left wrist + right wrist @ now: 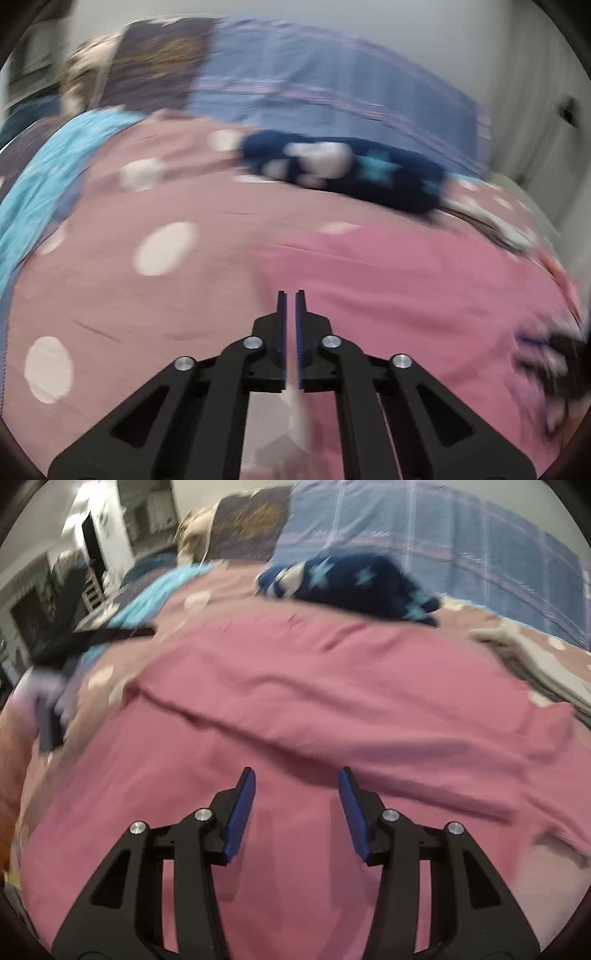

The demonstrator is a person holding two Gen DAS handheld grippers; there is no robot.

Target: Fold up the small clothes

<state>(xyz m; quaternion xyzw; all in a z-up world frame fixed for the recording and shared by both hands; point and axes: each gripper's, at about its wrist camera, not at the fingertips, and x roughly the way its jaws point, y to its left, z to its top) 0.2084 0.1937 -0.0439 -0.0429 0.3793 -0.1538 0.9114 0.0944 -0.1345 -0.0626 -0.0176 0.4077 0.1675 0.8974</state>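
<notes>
A pink garment (332, 701) lies spread on a dusty-pink bedspread with white dots (147, 229). In the left wrist view the garment (424, 295) fills the lower right. My left gripper (290, 295) is shut, just above the garment's left edge, with nothing visibly between its pads. My right gripper (296, 775) is open and empty, low over the middle of the garment. The left gripper also shows blurred in the right wrist view (55, 657), at the garment's left side.
A navy garment with light stars (351, 170) lies further back on the bed (362, 587). Folded grey clothes (535, 664) lie at the right. A blue checked sheet (332, 81) and turquoise cloth (48, 177) lie beyond. Furniture stands far left.
</notes>
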